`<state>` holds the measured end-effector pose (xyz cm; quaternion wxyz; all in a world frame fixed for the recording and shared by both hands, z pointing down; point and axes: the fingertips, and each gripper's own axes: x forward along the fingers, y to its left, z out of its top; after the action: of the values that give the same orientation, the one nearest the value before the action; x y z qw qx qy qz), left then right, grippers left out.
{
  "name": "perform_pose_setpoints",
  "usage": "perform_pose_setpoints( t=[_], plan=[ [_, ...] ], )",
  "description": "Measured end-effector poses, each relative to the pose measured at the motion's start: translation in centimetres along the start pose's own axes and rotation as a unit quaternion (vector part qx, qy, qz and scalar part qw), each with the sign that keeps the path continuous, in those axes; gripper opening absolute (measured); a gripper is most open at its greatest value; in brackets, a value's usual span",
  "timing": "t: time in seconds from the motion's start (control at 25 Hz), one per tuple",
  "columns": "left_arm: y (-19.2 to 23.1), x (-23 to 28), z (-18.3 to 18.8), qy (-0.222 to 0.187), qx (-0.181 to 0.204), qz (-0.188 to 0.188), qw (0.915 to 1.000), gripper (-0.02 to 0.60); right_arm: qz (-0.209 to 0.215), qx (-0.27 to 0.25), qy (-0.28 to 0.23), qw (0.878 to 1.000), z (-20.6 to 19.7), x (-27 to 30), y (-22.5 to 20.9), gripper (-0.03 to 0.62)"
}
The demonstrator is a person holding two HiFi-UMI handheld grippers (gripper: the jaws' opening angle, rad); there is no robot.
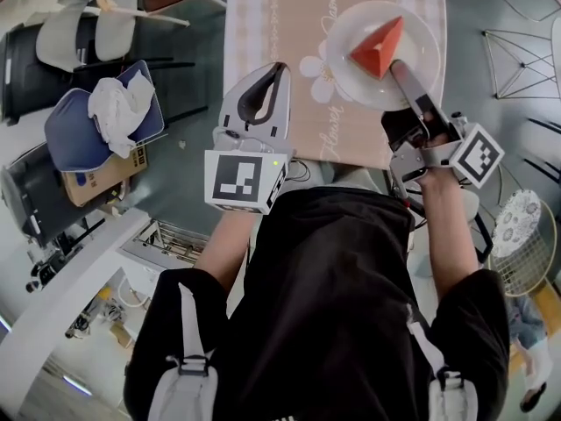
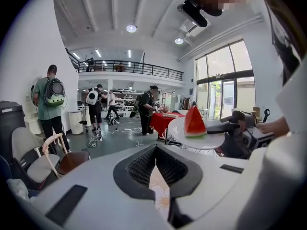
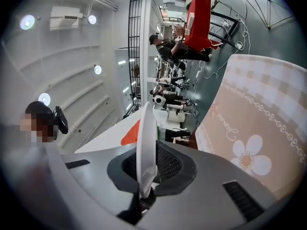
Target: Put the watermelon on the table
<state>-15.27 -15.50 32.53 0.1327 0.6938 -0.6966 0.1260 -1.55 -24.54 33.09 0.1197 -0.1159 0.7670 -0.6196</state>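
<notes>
Now the watermelon (image 1: pixel 379 47) is a red slice with a pointy top. It sits on a round white plate (image 1: pixel 351 73). The plate is over the table (image 1: pixel 272 24), near the table's near edge and close to its right corner. I cannot tell if the plate touches the table. The table wears a pink cloth (image 3: pixel 259 128) with white flowers on it.

The right gripper (image 1: pixel 399 70) has its two jaws squeezed on the near rim of the plate. In the right gripper view the thin white plate (image 3: pixel 146 143) stands between the jaws, and a bit of the red slice (image 3: pixel 130 134) shows behind it.

The left gripper (image 1: pixel 276 70) has its jaws pressed together with nothing in them. It hangs by the table's near edge, to the left of the plate and apart from it.

On the floor to the left stands a blue chair (image 1: pixel 74 134) with a white rag (image 1: pixel 118 108) on it.
</notes>
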Motion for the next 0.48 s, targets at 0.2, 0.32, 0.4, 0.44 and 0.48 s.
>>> perform_pose_setpoints(
  t=[0.2,0.32,0.4,0.44,0.48],
  plan=[
    [0.7,0.6,-0.7,0.0,-0.011,0.003,0.9999,0.014,-0.007,0.004,-0.004,1.0,0.2,0.4,-1.5,0.018],
    [1.0,1.2,-1.4,0.004,-0.014,-0.001,0.9999,0.014,-0.01,0.001,-0.002,1.0,0.3,0.7,-2.1,0.018],
    [1.3,1.5,-1.7,0.005,-0.015,-0.002,0.9999,0.014,-0.01,0.0,0.002,1.0,0.2,1.2,-2.4,0.018],
    [1.4,1.6,-1.9,0.006,-0.016,0.0,0.9999,0.014,-0.01,0.001,0.004,1.0,0.1,1.3,-2.6,0.018],
    [1.4,1.6,-2.1,0.007,-0.017,0.001,0.9998,0.014,-0.012,0.002,0.006,1.0,0.0,1.3,-2.8,0.018]
  ],
)
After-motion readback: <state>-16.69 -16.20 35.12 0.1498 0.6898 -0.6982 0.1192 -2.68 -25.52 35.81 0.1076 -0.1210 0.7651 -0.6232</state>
